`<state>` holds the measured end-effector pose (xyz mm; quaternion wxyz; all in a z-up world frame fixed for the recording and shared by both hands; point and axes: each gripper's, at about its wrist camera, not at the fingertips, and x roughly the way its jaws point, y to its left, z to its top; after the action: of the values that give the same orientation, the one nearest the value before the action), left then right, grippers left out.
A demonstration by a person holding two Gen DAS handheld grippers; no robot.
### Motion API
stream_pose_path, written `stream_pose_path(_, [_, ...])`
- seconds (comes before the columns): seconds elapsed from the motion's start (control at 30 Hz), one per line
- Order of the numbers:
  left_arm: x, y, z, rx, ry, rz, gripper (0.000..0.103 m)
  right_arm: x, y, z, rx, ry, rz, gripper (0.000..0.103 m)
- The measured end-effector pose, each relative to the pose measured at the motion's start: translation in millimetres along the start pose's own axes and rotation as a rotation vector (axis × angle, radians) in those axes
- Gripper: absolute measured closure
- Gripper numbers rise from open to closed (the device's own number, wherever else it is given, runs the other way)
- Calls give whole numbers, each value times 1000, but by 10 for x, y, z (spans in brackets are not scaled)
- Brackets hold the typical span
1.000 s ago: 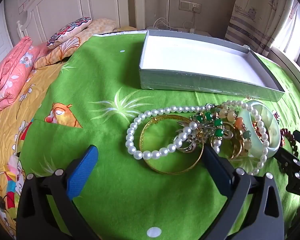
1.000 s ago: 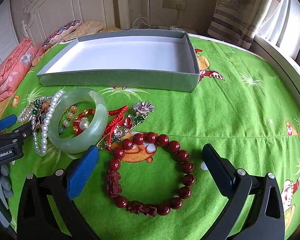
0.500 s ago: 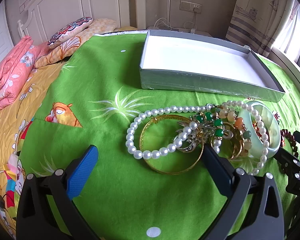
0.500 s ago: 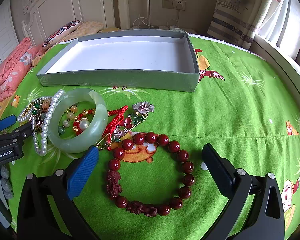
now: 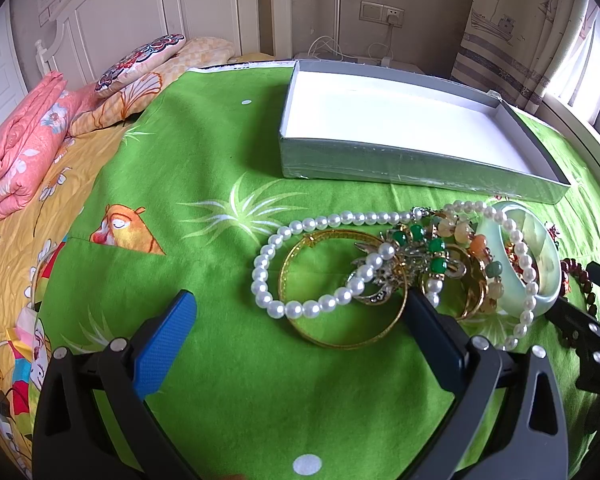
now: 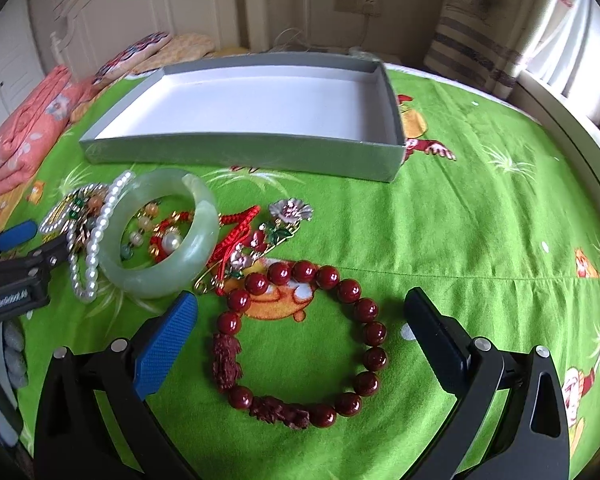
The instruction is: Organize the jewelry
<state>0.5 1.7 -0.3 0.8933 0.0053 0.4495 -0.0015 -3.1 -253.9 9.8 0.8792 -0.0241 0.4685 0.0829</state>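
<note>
Nearest the right wrist camera, the right gripper [image 6: 300, 328] hangs with its jaws spread wide, grasping nothing; the red bead bracelet [image 6: 300, 344] lies flat on the green bedspread [image 6: 480, 220] between and just beyond its fingers, touching neither. Just left of the bracelet and behind it lies the heap: red cord [image 6: 236, 232], a flower brooch [image 6: 290, 210], then the jade bangle [image 6: 160, 236] with small beads inside its ring.

In the left wrist view, the left gripper [image 5: 300, 320] is likewise spread wide and empty. Its right finger [image 5: 432, 332] sits at the near edge of the gold bangle [image 5: 340, 288], whether touching I cannot tell; its blue-padded left finger [image 5: 164, 340] is over bare cloth, well left of the heap. A pearl necklace [image 5: 300, 308] loops across the gold bangle and runs right over the jade bangle [image 5: 540, 264]. A green-stoned brooch [image 5: 416, 256] sits tangled between the two bangles.

Beyond the heap, apart from it, stands the open grey box [image 5: 400, 160], its white floor bare. Past the box and to its left lie a pink quilt [image 5: 24, 148] and pillows [image 5: 140, 68] against the white headboard [image 5: 140, 12].
</note>
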Motion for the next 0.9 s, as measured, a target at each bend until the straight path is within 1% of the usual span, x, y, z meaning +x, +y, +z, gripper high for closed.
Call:
stream_pose_path(0.03, [-1,-3,0,1,0,0,2,-33,-9,-20,-4,-14,25,4])
stream_pose_path(0.07, [-1,-4,-3,2,0,2,2,-64,0,-43,-7,-35,29,5])
stream_pose_path(0.13, [-1,1,-2,1,0,1,2,-165,50,-102,-37,-103,4,5])
stream_pose_path(0.17, [-1,-4,1,1,1,2,2,-223,111,-134,-75,-143,-16,5])
stream_pose_path(0.23, [2,0,1,2,2,1,2,-269,196,-161,-122,-167,-24,5])
stream_pose_path(0.43, [-18,-1,-23,1,-1,-5,2,-317,250,-148,-157,-180,-19,5])
stream_pose_path(0.5, [-20,5,-24,2,0,-5,2,-318,316,-149,-208,-181,-36,5])
stream_pose_path(0.6, [-20,3,-22,3,0,-5,2,-315,518,-165,-290,-195,-61,5])
stream_pose_path(0.7, [-21,4,-23,2,0,-4,2,-285,718,-197,-413,-208,-110,5])
stream_pose_path(0.73, [-22,4,-25,2,0,-5,2,-282,750,-210,-433,-214,-119,5])
stream_pose_path(0.9, [-21,2,-24,2,-1,-4,2,-238,785,-234,-451,-205,-122,5])
